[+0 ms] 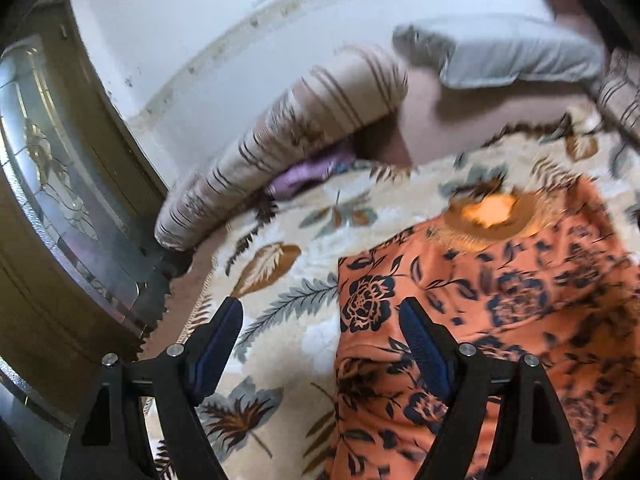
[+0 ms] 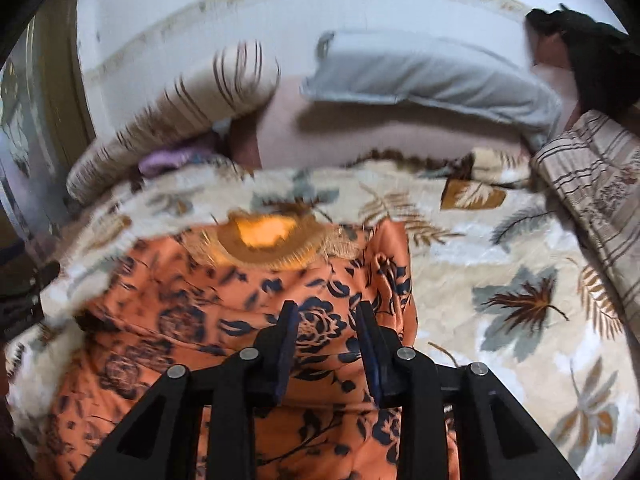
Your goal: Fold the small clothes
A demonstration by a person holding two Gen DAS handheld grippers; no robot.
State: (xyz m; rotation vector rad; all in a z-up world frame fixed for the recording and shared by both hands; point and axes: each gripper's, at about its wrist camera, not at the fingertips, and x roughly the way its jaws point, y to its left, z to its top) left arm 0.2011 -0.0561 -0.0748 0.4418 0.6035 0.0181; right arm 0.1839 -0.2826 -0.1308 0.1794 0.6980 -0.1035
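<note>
An orange garment [image 1: 500,300] with a dark blue flower print lies spread on a leaf-patterned blanket [image 1: 280,240]. Its gold-embroidered neckline [image 1: 488,216] points away from me. My left gripper [image 1: 320,308] hovers above the garment's left edge with its jaws wide open and nothing between them; one finger is over the blanket, the other over the cloth. In the right wrist view the garment [image 2: 240,300] fills the lower middle, and my right gripper [image 2: 326,312] hangs above its right part. Its jaws stand a little apart, and the fabric below shows through the gap, not pinched.
A striped bolster [image 1: 280,140] and a grey pillow [image 1: 500,52] lie at the back against the white wall. A purple cloth [image 1: 304,172] peeks out under the bolster. A wooden, glass-panelled piece [image 1: 60,180] stands at the left. Another striped cushion [image 2: 592,184] lies at the right.
</note>
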